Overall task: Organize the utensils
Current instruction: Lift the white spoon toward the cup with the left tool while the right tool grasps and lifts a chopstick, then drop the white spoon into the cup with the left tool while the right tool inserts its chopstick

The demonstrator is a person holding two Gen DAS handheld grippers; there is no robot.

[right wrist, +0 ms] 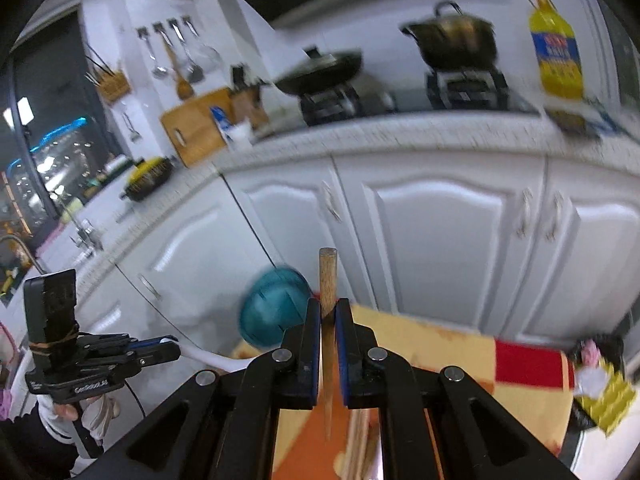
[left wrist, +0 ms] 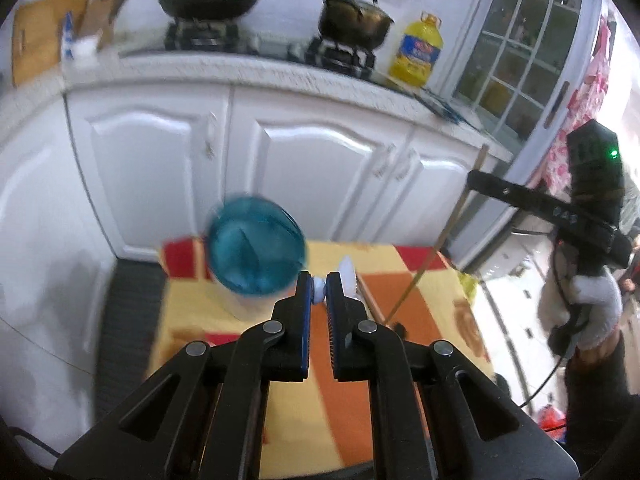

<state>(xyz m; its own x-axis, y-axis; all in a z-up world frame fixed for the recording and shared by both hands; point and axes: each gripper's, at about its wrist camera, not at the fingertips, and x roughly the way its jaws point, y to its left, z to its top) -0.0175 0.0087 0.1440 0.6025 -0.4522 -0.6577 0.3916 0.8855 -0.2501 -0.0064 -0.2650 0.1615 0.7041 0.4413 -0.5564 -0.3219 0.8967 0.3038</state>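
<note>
A: Which step is this?

B: Both tools are lifted and loaded. The left hand-held gripper (left wrist: 319, 289) is clamped on a white plastic spoon (left wrist: 347, 276); the right hand-held gripper (right wrist: 328, 312) is clamped on a slim wooden chopstick (right wrist: 327, 284), its thick end up.

A: And where do they go?

B: I'd judge into the round blue-rimmed holder cup (left wrist: 256, 252) at the far edge of the counter with the yellow, orange and red cloth (left wrist: 416, 292). Next: bring each tip over its mouth, lower, release.
</note>
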